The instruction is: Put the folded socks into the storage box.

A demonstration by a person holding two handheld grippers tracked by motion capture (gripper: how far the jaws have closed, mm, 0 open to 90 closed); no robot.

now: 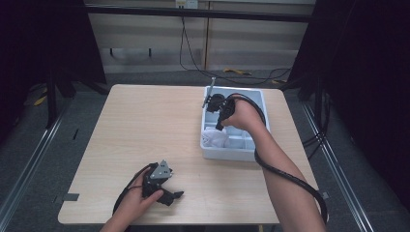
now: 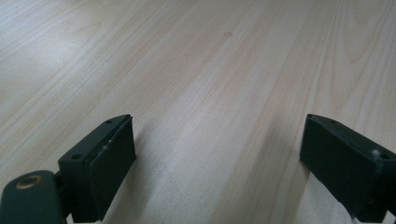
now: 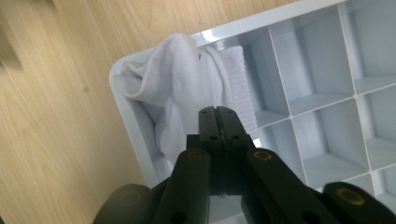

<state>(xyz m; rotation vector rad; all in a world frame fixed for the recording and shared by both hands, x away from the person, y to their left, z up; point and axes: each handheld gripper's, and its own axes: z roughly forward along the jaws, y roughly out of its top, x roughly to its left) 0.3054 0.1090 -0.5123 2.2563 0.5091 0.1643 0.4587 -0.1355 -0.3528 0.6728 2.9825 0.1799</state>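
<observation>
Two grippers: one in each hand, both working over a light wooden table (image 1: 145,125).
Left gripper (image 1: 176,195): resting at the near left of the table, lying low on the wood, jaws standing wide apart with nothing between them; in the left gripper view bare wood grain is showing between the two black pads.
Left hand (image 1: 140,200): wrapping the gripper body from the near edge, cable looping beside it.
Right gripper (image 1: 218,126): hanging over the tray at the far right, pointing down toward its near left corner; in the right gripper view (image 3: 218,114) the jaws are pressing together, pads meeting, no cloth seen caught between them.
Right hand (image 1: 241,116): gripping the tool above the tray, forearm crossing the tray's near right side.
Tray (image 1: 227,153): pale grey-blue plastic, divided into small square compartments, sitting at the far right of the table.
Sock (image 3: 180,88): white, bunched, sitting in the tray's near left corner compartment, one fold leaning up over the rim there; a ribbed part lying just beside it toward the inside.
Sock vs right gripper: jaw tips hovering just above the cloth; cannot tell if touching.
Other compartments: those seen in the right gripper view are looking bare.
Cable (image 1: 290,179): black, trailing from the right gripper along the forearm toward the near right.
</observation>
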